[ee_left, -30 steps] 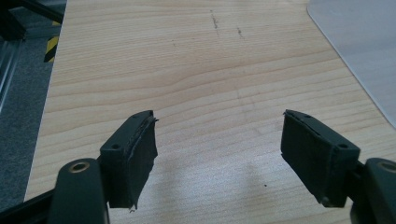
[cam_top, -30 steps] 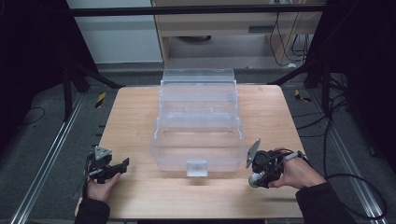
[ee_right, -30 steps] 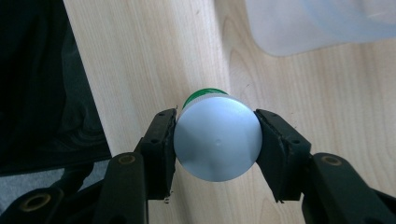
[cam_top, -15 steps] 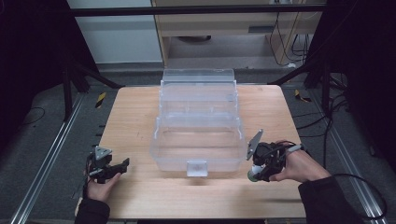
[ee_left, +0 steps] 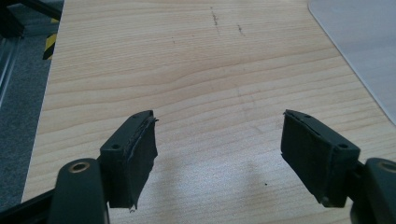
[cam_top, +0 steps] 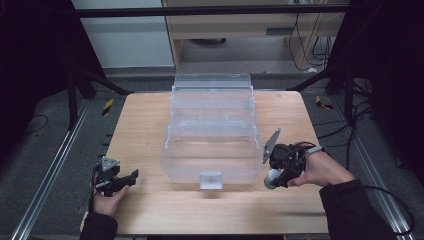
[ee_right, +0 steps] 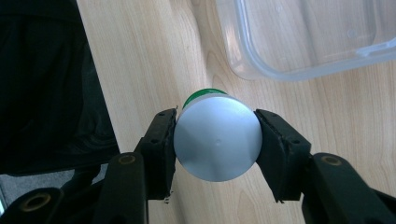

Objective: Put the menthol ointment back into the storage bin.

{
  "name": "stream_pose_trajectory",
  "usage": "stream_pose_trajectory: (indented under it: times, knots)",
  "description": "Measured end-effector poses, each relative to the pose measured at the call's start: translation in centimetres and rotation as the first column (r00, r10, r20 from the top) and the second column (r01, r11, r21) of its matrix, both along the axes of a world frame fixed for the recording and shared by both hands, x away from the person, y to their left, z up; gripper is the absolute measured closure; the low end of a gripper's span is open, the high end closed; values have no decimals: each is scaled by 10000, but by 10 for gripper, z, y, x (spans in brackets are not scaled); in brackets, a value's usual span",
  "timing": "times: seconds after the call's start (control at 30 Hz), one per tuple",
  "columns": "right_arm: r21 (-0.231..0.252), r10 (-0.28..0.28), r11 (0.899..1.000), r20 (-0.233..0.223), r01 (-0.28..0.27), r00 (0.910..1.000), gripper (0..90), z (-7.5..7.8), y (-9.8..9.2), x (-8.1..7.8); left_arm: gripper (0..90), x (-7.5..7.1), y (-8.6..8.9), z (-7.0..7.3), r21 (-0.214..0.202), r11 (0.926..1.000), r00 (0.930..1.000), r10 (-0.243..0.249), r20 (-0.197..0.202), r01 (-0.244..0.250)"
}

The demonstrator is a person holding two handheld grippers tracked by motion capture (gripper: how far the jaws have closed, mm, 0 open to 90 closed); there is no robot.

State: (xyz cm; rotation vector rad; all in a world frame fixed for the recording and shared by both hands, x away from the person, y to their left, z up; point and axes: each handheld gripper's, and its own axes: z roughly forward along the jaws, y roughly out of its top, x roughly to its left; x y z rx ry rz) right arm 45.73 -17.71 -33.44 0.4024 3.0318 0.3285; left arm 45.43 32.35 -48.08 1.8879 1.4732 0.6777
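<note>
Can [ee_right: 217, 137] in right tongs [ee_right: 215, 148] (label hidden)

A small cylinder with a flat silver end [ee_right: 217, 143] and a green band behind it sits clamped between the right gripper [ee_right: 215, 149]'s jaws, at five o'clock on the table, just right of the clear plastic box [cam_top: 212, 131].

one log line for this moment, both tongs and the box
left tongs: open, empty, over table | right tongs: shut on silver-ended cylinder, beside clear box | box: open, looks empty
</note>
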Motion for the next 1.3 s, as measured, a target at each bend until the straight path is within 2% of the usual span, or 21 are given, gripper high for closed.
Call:
stream_pose_trajectory:
  times: [0.23, 0.9, 1.3]
  knots:
    - [10, 146, 9999, -43, -146, 9999, 506, 9, 5, 8, 263, 0, 0, 0, -8, 10000, 10000, -23, -16, 23]
    - [164, 59, 9998, -42, -58, 10000, 506, 27, 12, 33, 262, 0, 1, 0, -24, 10000, 10000, -4, 0, 4]
    - [270, 162, 9995, 180, -166, 9997, 506, 26, 23, 48, 263, 1, 2, 0, -27, 10000, 10000, -13, -9, 13]
